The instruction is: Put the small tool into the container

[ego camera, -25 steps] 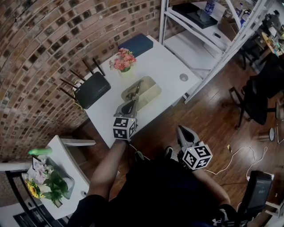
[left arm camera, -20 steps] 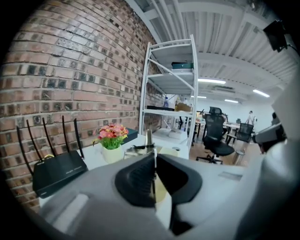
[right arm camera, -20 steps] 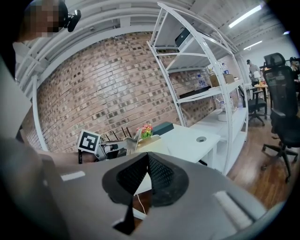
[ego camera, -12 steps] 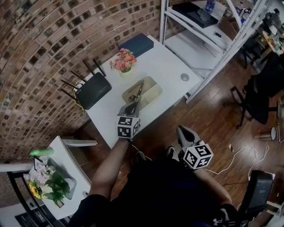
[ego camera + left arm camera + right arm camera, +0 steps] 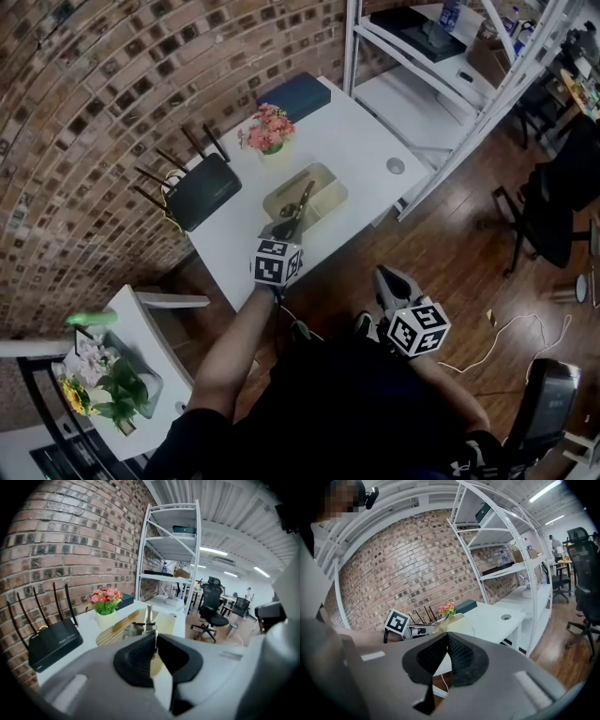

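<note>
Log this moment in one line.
left gripper: jaws opening, small tool between them, over container | right gripper: jaws together, empty

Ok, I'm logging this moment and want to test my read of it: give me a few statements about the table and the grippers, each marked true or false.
1. The small tool is between the left gripper's jaws. True; the jaws are opening, and the tool's far end reaches over the container.
2. The right gripper is over the table. False: it hangs low beside the person, off the table, jaws together and empty.
3. The flower pot stands inside the container. False: it stands on the table beside it.
4. The router lies on the table near the brick wall. True.
</note>
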The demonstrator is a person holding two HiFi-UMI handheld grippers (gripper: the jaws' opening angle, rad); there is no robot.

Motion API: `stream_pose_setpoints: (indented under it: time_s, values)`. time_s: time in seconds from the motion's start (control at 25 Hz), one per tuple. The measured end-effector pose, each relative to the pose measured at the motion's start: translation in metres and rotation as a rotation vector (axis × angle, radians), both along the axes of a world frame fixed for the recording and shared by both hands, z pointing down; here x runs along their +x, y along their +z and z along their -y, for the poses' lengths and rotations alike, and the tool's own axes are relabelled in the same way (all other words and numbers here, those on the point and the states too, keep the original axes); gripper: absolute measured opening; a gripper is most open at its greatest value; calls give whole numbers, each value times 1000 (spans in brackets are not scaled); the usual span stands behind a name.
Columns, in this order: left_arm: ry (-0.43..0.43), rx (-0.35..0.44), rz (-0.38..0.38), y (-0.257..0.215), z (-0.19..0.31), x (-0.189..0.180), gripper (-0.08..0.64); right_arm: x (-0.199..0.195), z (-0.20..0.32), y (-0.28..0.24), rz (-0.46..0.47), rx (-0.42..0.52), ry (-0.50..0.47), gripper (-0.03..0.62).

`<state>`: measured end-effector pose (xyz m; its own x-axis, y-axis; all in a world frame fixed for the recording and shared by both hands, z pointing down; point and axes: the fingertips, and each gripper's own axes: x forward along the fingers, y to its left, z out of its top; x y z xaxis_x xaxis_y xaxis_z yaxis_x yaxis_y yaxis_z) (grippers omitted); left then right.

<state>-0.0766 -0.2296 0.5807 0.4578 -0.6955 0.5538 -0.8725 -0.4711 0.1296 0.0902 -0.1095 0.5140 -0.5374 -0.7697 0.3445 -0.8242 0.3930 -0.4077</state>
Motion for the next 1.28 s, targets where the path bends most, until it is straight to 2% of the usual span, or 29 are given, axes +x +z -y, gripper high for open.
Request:
stream_pose_setpoints:
  time_s: [0.32,0.72,0.92,1.08,1.28]
  values:
    - [3,-67,41,17,-6,1,26,1,2,2,1,-11,-6,8]
    - [-11,-131,-2,28,-16,-3,34,-1,2,5,4,-20,-15,9]
    - [-15,-143,-25,25,-20,-3,74,-4,0,6,6,-22,-25,9]
    - [-55,-132,-45,21,-25,-9,103,-5,-1,5,8,-23,-29,9]
    - [-94,-102,-46,18,-31,-20,97,-9,-3,7,12,-28,-45,8]
